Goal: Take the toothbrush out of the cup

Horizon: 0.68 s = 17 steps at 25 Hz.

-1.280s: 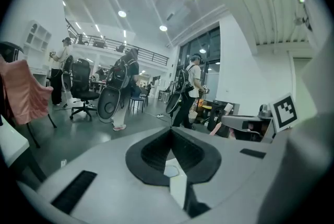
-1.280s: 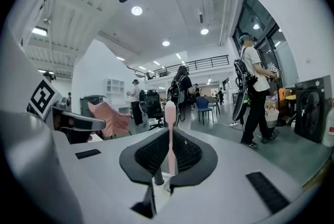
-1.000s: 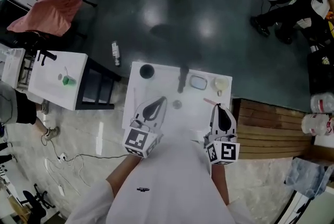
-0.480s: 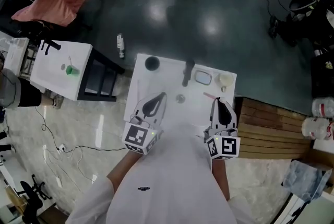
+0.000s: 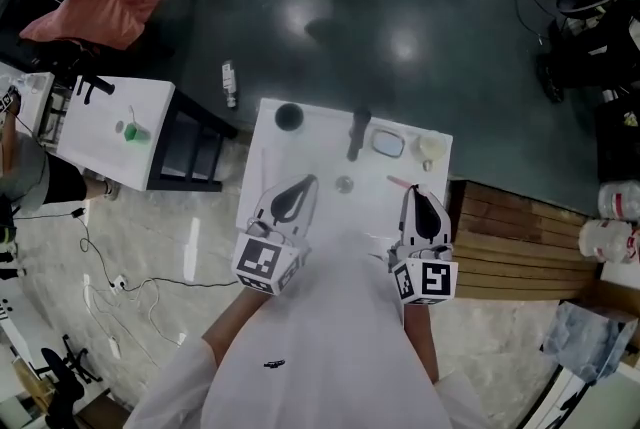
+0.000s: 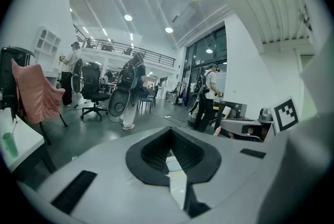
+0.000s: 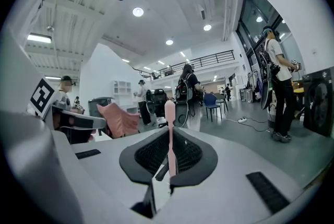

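No legible txt/labels, seemingly.

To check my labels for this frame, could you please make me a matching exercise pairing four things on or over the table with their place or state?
Things:
1. toothbrush
2. dark cup
3. pale cup
4. left gripper

Places or states:
A. far left corner of the table
B. jaws shut on nothing
C. clamped in the right gripper
D. far right corner of the table

Pairs: 1-C, 2-A, 3-D, 4-B.
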Motion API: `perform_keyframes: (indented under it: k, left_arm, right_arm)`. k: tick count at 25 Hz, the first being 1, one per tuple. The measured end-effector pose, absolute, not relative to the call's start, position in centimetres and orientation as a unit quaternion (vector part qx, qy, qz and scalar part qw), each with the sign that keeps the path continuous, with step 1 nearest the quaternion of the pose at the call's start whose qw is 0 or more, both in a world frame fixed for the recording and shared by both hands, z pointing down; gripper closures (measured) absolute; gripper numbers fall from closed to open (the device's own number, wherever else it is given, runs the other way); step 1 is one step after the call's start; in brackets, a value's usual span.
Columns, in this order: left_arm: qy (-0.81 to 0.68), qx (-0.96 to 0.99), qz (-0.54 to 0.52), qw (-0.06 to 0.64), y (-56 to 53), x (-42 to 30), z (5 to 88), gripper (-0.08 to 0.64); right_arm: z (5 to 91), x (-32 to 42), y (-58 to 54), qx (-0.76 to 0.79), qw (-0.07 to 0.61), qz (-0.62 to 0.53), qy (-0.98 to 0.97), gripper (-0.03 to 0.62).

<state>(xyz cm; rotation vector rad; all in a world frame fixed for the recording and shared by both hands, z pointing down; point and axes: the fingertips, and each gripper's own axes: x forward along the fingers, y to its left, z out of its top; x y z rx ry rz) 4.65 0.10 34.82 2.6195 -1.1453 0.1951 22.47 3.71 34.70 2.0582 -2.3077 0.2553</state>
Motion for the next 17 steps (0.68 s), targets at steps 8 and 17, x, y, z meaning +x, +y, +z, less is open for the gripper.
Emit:
perform_keyframes:
  k: [8, 17]
  left_arm:
    - [-0.392, 0.907, 0.068, 0.136, 0.04, 4.79, 34.84, 0.557]
    - [-0.384, 0.910, 0.066, 0.138, -0.32, 5.36, 35.21, 0.557]
  right_arm:
    - [34.57, 22.70, 3.93, 0.669, 0.018, 0.081, -0.739, 0.578]
    - [34.85, 23.38, 3.91, 0.679, 0.021, 0.082, -0.730, 0.578]
